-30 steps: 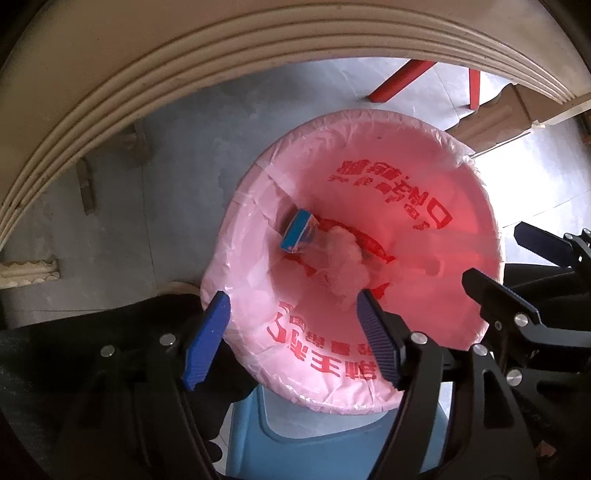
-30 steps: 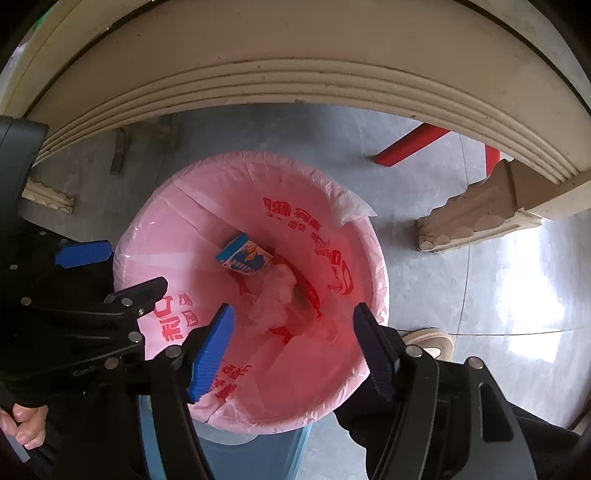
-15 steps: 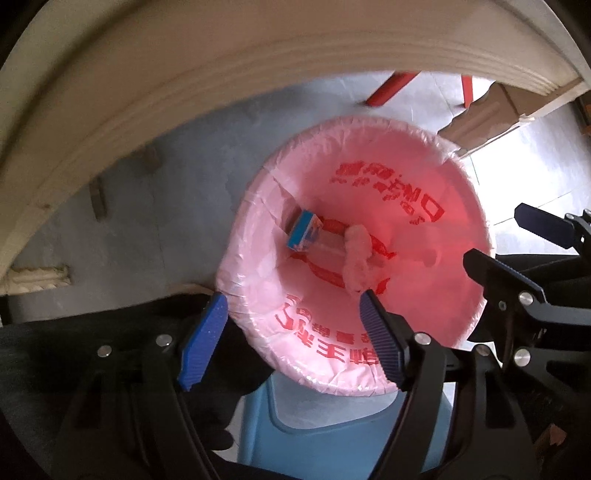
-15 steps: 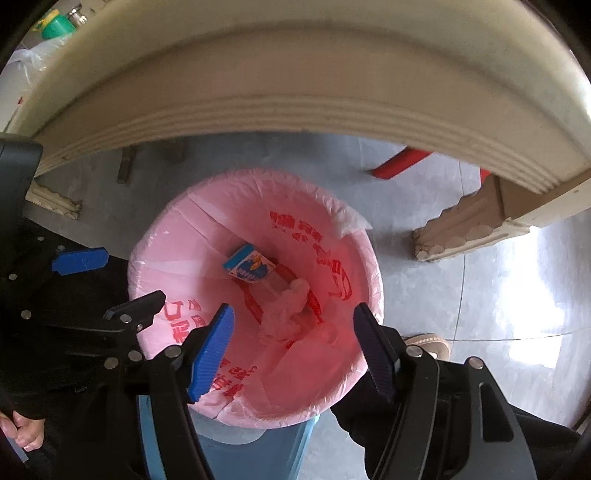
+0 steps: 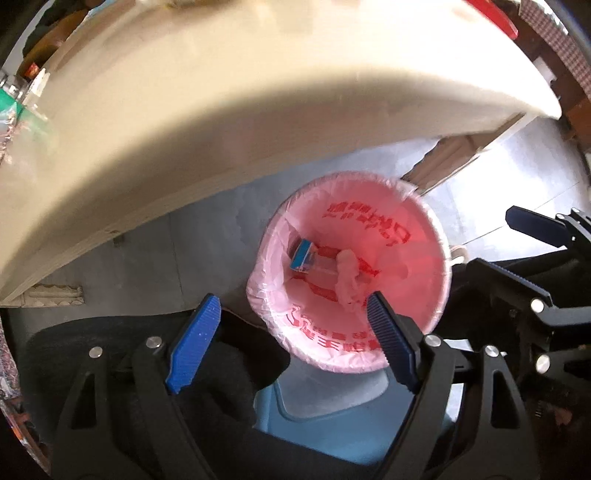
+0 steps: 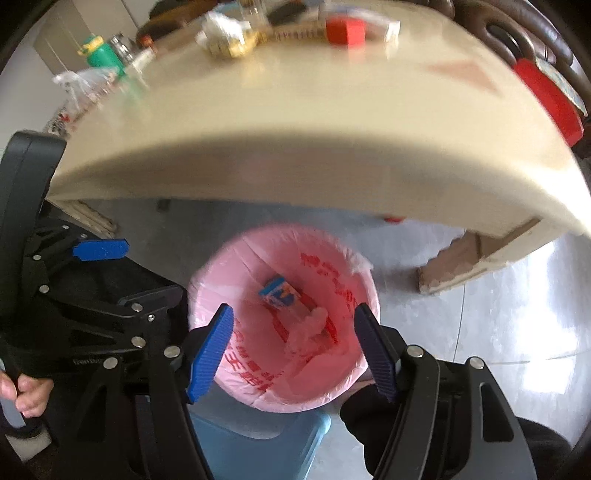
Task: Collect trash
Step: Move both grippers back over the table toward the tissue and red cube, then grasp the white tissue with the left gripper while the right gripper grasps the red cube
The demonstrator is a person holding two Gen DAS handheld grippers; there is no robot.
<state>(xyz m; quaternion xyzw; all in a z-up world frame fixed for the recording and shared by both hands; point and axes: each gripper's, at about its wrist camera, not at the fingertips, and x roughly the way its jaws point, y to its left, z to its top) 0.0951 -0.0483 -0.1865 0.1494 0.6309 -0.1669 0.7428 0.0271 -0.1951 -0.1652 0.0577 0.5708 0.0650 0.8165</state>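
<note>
A bin with a pink liner (image 5: 369,218) (image 6: 221,280) stands on the floor below both grippers. In it lie a blue carton (image 5: 304,254) (image 6: 279,293) and a crumpled tissue (image 5: 347,280) (image 6: 310,328). My left gripper (image 5: 291,299) hangs high over the bin's near rim, pointing straight down; its jaws are opening, with nothing between them. My right gripper (image 6: 294,309) hovers above the bin, open and empty. Each gripper also shows in the other's view: the right gripper (image 5: 517,251) at the right edge, the left gripper (image 6: 129,271) at the left with a hand on its handle.
A beige table (image 6: 295,129) (image 5: 221,129) overhangs the far side of the bin. On it are a green bottle (image 6: 101,55), a plastic bag (image 6: 81,85), crumpled wrappers (image 6: 225,37) and a red box (image 6: 345,31). A blue stool (image 6: 258,435) sits near the bin.
Both grippers have risen away from the bin, which looks smaller now. The table top has come into view. The left jaws have spread a little wider.
</note>
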